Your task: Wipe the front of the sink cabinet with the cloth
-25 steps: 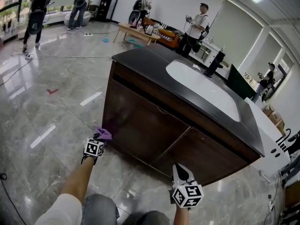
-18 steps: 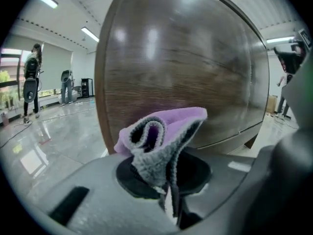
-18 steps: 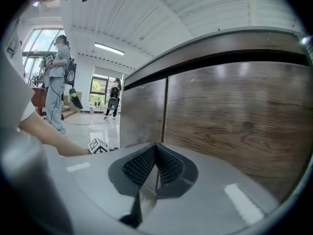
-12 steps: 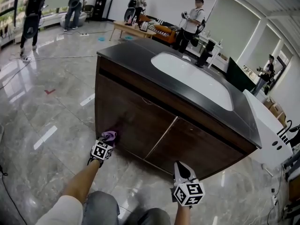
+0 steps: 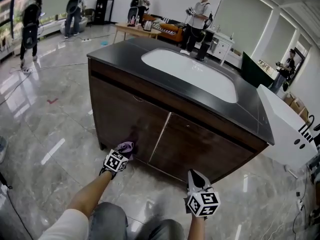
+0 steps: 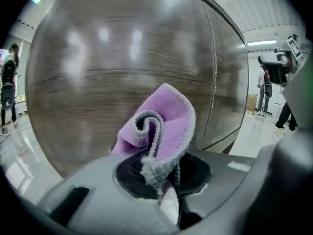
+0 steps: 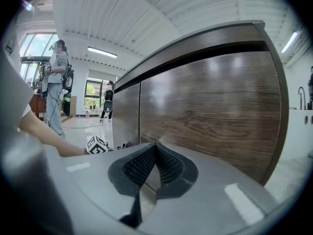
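One purple cloth [image 5: 125,146], clamped in left gripper [image 5: 121,152] fingers, low against left door [image 5: 122,111] of two on sink cabinet [image 5: 150,91]. Fingers of right gripper [image 5: 194,178] together, empty, near right door [image 5: 205,151]. Shifted rightward from cabinet corner since earlier.

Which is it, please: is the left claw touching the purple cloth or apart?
Touching: the left gripper view shows the left claw clamped on the cloth.

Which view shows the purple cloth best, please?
The left gripper view: the cloth is close, folded, clamped in the left hand-held gripper. The head view shows a small purple patch by the cabinet; the right gripper view, nothing clear.
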### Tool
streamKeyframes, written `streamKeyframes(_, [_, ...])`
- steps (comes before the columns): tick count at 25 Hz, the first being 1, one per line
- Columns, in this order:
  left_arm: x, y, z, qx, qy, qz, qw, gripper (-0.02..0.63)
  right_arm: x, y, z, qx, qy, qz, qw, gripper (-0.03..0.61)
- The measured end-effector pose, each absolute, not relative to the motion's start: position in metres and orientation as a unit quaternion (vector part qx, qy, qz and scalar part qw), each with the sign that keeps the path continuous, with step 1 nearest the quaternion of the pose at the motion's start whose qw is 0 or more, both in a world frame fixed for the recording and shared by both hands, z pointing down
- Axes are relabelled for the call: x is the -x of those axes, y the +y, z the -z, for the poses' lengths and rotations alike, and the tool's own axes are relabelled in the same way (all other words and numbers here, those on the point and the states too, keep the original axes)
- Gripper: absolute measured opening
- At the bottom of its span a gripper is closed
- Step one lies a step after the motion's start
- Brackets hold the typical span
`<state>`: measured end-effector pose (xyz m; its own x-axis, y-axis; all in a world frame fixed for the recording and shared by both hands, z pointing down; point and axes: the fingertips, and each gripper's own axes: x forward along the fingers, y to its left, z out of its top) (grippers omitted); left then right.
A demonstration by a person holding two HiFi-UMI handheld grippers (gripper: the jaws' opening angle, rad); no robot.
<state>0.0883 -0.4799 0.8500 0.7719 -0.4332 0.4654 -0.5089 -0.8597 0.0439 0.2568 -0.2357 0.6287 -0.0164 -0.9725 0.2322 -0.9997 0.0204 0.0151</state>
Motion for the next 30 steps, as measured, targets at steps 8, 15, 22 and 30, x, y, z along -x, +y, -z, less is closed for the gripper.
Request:
streamKeyframes(8, [-0.141, -0.435, -0.843, -0.946, -0.213, -0.228, 0.087, 0.046, -0.296, -0.205, -0.625, -0.707, -0.699, -0.083, 0.074, 0.008])
streamKeyframes(15, [-0.191, -0.394, -0.845, -0.955, -0.149, -0.245, 0.075, 0.046, -0.326, -0.183, -0.633, -0.723, -0.681, -0.087, 0.082, 0.008])
streamKeyframes(22, [-0.225, -0.377, -0.845, -0.948, -0.143, -0.268, 0.09, 0.046, -0.358, -0.154, -0.642, -0.742, -0.658, -0.099, 0.08, 0.008])
streamKeyframes(30, [-0.244, -0.357, -0.845, -0.944, -0.112, -0.302, 0.071, 0.046, -0.381, -0.13, -0.649, -0.751, -0.648, -0.104, 0.075, 0.008])
